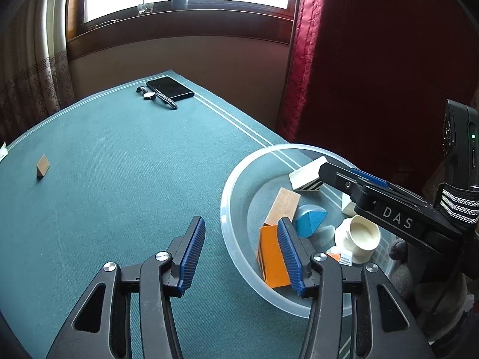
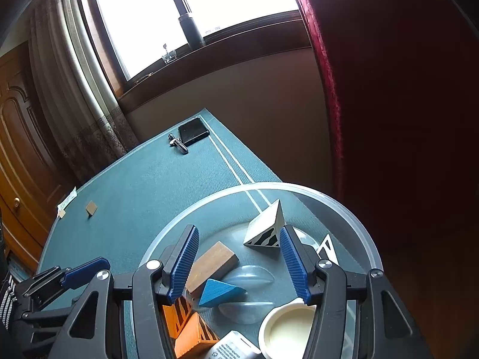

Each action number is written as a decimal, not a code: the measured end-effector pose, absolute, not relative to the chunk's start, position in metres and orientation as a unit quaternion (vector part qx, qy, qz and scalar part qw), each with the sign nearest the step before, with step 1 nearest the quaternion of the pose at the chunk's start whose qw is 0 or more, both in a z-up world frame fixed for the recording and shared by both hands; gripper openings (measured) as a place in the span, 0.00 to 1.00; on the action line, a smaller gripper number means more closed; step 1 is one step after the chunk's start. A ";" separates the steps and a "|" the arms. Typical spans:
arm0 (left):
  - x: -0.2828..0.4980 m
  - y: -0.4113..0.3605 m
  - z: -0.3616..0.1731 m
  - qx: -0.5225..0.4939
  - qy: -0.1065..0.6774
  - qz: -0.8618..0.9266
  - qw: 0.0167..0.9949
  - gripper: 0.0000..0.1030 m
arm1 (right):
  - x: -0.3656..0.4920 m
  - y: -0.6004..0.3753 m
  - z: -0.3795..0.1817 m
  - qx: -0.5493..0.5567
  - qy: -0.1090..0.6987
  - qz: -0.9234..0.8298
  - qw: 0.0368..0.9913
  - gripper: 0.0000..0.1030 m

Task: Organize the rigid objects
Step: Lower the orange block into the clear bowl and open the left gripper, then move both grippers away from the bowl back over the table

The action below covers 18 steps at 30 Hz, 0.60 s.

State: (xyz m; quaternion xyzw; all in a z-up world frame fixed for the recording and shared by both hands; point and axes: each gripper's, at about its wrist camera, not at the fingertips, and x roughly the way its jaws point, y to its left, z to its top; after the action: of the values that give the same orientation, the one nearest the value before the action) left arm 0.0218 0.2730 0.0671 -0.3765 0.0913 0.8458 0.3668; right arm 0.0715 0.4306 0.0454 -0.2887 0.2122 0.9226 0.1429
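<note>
A clear plastic bowl [image 1: 236,179] [image 2: 353,209] sits at the right edge of the teal table. It holds an orange block [image 1: 271,257] [image 2: 191,333], a tan wooden block [image 1: 283,205] [image 2: 214,261], a blue wedge [image 1: 310,220] [image 2: 220,291], a white striped block [image 1: 308,175] [image 2: 265,230] and a cream cup [image 1: 360,237] [image 2: 287,332]. My left gripper [image 1: 241,254] is open and empty over the bowl's left rim. My right gripper [image 2: 239,261] [image 1: 353,179] is open and empty above the bowl. A small wooden triangle [image 1: 42,166] [image 2: 91,208] stands far left on the table.
A black phone [image 1: 170,87] [image 2: 193,131] and a wristwatch [image 1: 157,97] [image 2: 178,144] lie at the table's far edge. A red curtain [image 1: 359,59] hangs to the right. A white label [image 2: 67,202] lies at the left table edge.
</note>
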 end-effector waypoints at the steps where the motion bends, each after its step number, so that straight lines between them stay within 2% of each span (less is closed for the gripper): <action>1: 0.022 0.272 0.067 -0.376 0.091 0.847 0.365 0.50 | 0.071 0.430 0.045 -0.289 0.211 0.923 0.143 0.58; 7: 0.021 0.266 0.065 -0.381 0.091 0.849 0.356 0.53 | 0.070 0.429 0.043 -0.292 0.205 0.923 0.143 0.59; 9: 0.020 0.263 0.064 -0.382 0.091 0.851 0.349 0.60 | 0.070 0.429 0.043 -0.293 0.205 0.923 0.143 0.59; 11: 0.018 0.259 0.064 -0.381 0.090 0.854 0.341 0.62 | 0.069 0.428 0.042 -0.294 0.205 0.922 0.143 0.61; 18: 0.004 0.237 0.057 -0.395 0.078 0.862 0.309 0.63 | 0.069 0.422 0.042 -0.294 0.191 0.925 0.144 0.62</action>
State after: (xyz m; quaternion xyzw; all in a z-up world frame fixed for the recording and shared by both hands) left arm 0.0044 0.2366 0.0572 -0.3951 0.0776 0.8618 0.3086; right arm 0.0688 0.4218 0.0419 -0.2938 0.1914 0.9254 0.1436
